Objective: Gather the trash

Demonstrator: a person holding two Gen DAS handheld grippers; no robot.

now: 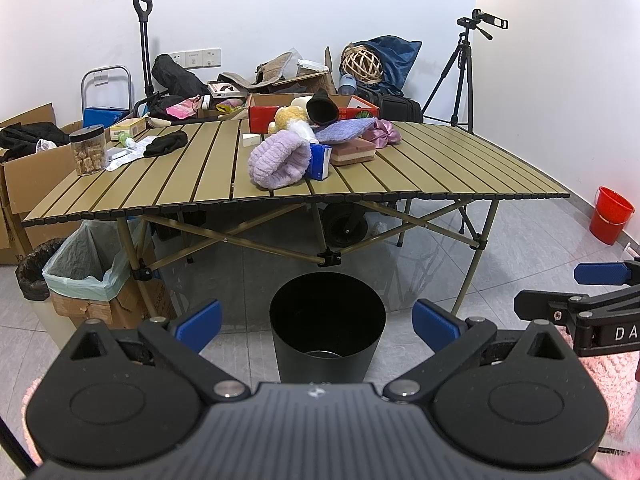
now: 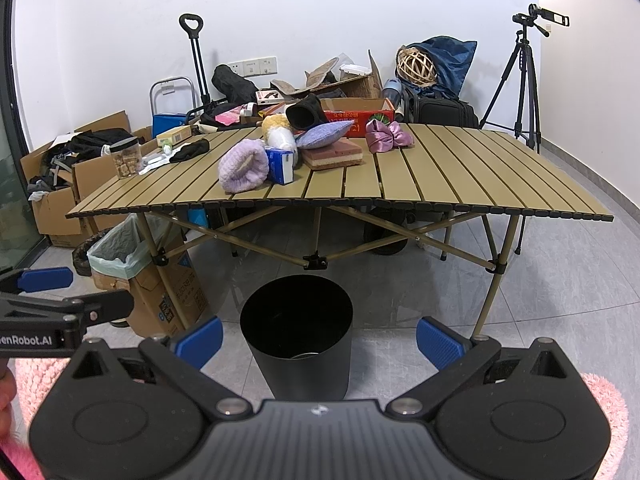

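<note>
Your left claw [image 1: 316, 326] and right claw [image 2: 319, 338] both hang wide open and empty, blue ribbed pads spread either side of a black round bin [image 1: 327, 326] standing on the grey tiled floor just ahead. Beyond and above the bin, the slatted tan surface [image 1: 460, 168] blocks the way on crossed metal legs. On it ahead: a fuzzy lilac hat [image 1: 279, 164], a blue-and-white carton [image 1: 320, 162] touching it, a layered sponge block [image 1: 354, 154], a black sock [image 1: 166, 143] and crumpled white wrappers [image 1: 124, 154] to the left beside a clear jar [image 1: 88, 151]. What counts as trash in the pile is hard to tell. Left of your left claw, a lined box [image 1: 88, 280] sits half hidden under the surface. The bin's bottom shows only a faint glint. A tripod [image 2: 520, 80] stands far right.
</note>
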